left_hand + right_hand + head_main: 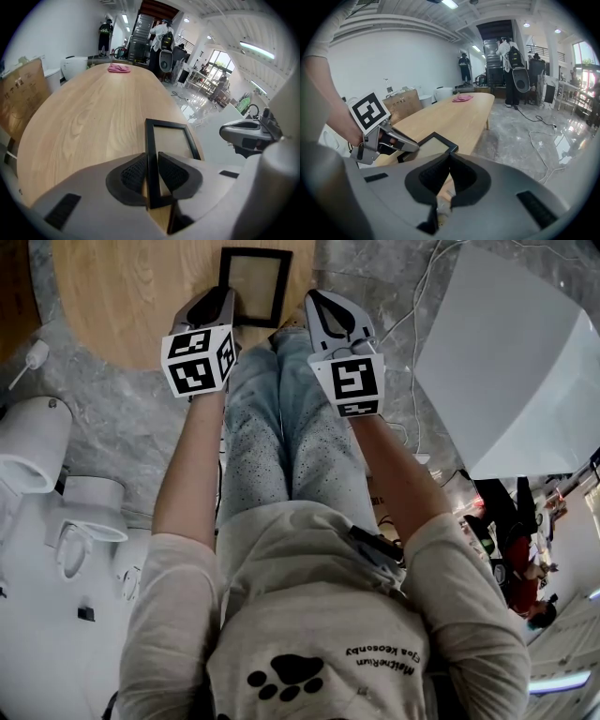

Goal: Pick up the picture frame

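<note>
Closest in, the person sits in light blue jeans [281,427], with both forearms stretched forward over the knees. The left gripper [228,307] carries its marker cube [197,360] and points down at the near edge of the light wooden oval bench [122,287]. In the left gripper view its jaws [153,164] are only a little way apart. They stand on either side of the left rail of the black rectangular picture frame [171,140], with the dark ribbed pads [133,173] against both faces of that rail.

The right gripper [319,304] is just to the right of the frame, above the bench's edge. Its jaws [449,161] are pressed fully together with nothing between them.

The picture frame [255,282] lies flat on the bench close to the near edge, and its pale insert faces up. The right gripper view shows it [433,143] with the left gripper at its near side.

Farther along the bench a crumpled pink cloth [118,68] lies near the far end. A brown cardboard box [23,93] stands off the bench's left side. A large white panel [506,362] lies to the right, over the grey marble floor [112,418]. Beyond the bench, several people stand by dark shelving.
</note>
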Demonstrator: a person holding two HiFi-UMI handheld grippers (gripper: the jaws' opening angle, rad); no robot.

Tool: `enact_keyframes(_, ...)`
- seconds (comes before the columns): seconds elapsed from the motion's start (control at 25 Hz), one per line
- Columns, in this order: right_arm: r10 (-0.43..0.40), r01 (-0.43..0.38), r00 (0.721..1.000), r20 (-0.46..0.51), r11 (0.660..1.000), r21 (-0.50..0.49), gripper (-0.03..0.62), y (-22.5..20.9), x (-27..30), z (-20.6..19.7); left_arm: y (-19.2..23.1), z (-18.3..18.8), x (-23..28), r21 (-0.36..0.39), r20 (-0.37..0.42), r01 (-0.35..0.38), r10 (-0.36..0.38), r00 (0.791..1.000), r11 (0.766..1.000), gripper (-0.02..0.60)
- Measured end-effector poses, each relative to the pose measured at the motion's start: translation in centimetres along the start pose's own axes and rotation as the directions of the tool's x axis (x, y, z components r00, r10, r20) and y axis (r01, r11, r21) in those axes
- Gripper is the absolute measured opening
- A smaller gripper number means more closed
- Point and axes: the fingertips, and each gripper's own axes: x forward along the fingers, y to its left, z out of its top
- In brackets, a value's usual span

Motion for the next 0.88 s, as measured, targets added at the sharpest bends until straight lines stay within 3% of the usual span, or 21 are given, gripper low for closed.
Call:
enact_keyframes(0.68, -0.019, 0.023, 0.999, -0.036, 0.995, 0.094, 0.008, -2.6, -0.8, -2.6, -4.3, 0.2, 1.2, 0.005, -0.012, 0.016, -0.016, 1.000, 1.000, 0.083)
enact_keyframes(0.88, 0.017, -0.009, 0.999, -0.051, 0.986, 0.168, 0.008, -2.4, -0.4, -3.6, -4.8, 0.1, 1.3, 0.010, -0.020, 0.019, -0.018, 1.000, 1.000, 0.083)
